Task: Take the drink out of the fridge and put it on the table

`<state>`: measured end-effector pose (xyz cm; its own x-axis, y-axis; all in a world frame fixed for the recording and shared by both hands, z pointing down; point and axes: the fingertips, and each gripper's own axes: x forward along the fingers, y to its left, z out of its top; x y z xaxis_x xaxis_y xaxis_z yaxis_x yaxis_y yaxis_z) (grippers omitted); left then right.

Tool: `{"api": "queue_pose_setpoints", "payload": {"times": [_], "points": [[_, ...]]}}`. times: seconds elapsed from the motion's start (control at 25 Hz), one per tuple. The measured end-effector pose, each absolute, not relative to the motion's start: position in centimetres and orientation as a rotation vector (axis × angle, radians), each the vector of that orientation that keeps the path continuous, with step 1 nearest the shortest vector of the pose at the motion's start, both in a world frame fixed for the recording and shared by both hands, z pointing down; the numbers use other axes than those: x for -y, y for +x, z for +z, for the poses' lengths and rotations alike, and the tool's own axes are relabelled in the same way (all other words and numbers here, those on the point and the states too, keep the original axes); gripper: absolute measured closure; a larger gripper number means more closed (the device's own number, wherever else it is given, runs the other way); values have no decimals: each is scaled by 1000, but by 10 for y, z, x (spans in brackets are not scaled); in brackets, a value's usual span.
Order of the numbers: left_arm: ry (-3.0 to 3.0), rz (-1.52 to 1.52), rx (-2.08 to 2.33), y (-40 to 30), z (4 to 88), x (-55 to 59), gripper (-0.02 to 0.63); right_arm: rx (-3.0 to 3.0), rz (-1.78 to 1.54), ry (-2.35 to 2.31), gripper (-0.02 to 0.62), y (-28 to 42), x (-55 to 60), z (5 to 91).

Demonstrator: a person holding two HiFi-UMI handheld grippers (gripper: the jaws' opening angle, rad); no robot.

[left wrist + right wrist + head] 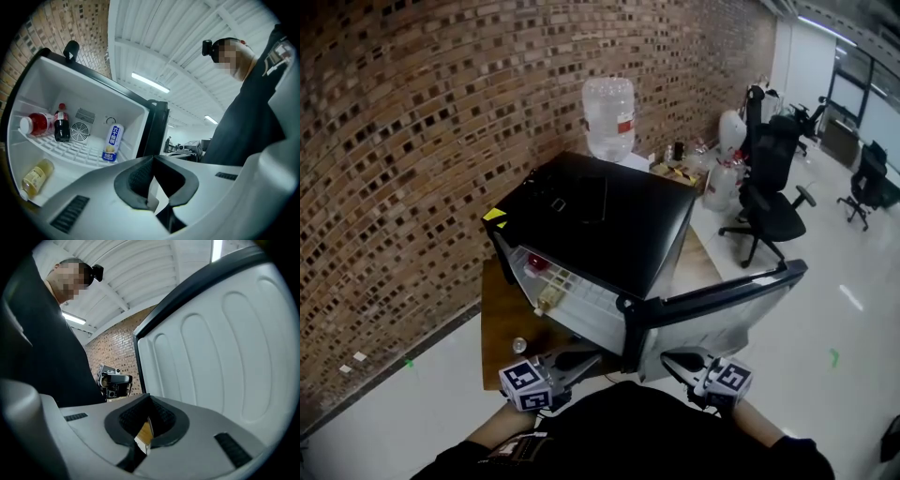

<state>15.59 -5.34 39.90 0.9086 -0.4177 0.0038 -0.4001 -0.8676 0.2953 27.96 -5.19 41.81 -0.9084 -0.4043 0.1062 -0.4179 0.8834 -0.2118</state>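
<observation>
Both grippers were held level and close to the body, at the near side of the open fridge [609, 225]. The left gripper [154, 183] was closed with nothing between its jaws, and so was the right gripper [146, 428], which was pointed at the inside of the door [225, 343]. The drinks were seen inside the fridge, far beyond the left gripper and well apart from it. A can [112, 143] and a cola bottle [61, 123] stood on the shelf [77, 150], and a yellow bottle [36, 176] lay below.
</observation>
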Motion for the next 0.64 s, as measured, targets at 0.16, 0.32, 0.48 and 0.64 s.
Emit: {"api": "queue_pose_setpoints", "payload": {"times": [0.16,0.32,0.48,0.64], "points": [[2779,-70,600,152,401,53,606,2995,341,627,584,273,52,417],[2781,-78,606,146,401,55,606,2994,335,605,584,266,53,418],[2778,-69,609,140,403,57,606,2996,318,587,584,262,54,418],[2783,-75,601,137,402,57,606,2993,317,582,584,258,53,417]]}}
